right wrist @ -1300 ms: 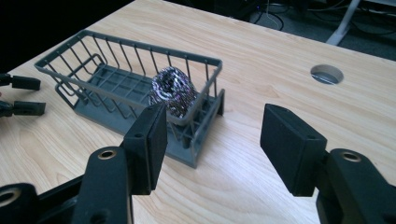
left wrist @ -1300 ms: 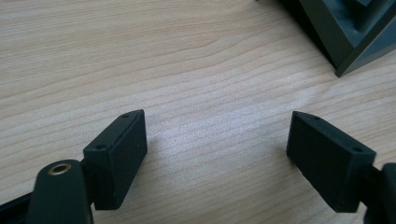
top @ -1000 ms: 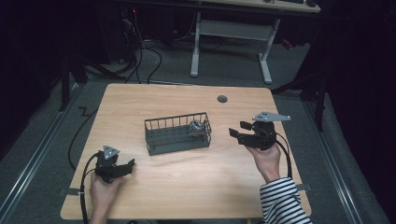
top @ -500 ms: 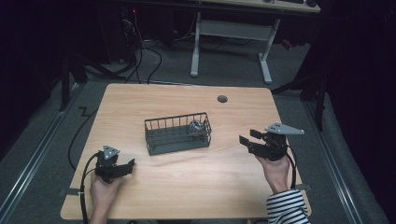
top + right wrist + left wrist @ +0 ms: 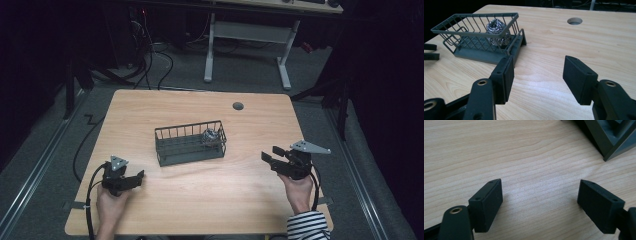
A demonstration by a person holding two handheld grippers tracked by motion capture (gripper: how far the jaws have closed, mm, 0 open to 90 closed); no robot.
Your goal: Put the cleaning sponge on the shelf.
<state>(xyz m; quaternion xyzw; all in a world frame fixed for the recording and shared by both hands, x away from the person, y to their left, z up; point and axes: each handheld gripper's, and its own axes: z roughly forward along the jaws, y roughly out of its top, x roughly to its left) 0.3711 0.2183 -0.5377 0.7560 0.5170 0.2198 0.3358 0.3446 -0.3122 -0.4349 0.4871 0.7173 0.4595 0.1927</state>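
Observation:
A dark wire basket (image 5: 186, 146) stands at the middle of the wooden table (image 5: 200, 200). A steel wool scourer (image 5: 210, 136) lies inside its right end. My left gripper (image 5: 139, 176) rests low at the near left, open and holding nothing, pointing toward the basket. In the left gripper view its jaws (image 5: 540, 195) stand wide apart over bare wood, with a basket corner (image 5: 610, 137) at the top right. My right gripper (image 5: 269, 153) is held to the right of the basket, apart from it. Its jaws (image 5: 537, 75) are open and hold nothing, facing the basket (image 5: 481, 42) and scourer (image 5: 497, 31).
A round cable hole (image 5: 238, 105) sits in the table's far right part. Beyond the far edge are a desk frame (image 5: 245, 35) and floor cables (image 5: 150, 55). The left gripper's jaw tips (image 5: 429, 51) show at the far left of the right gripper view.
My right gripper has drawn back from the basket, moving right and toward the near edge. The left gripper, basket and scourer have not moved.

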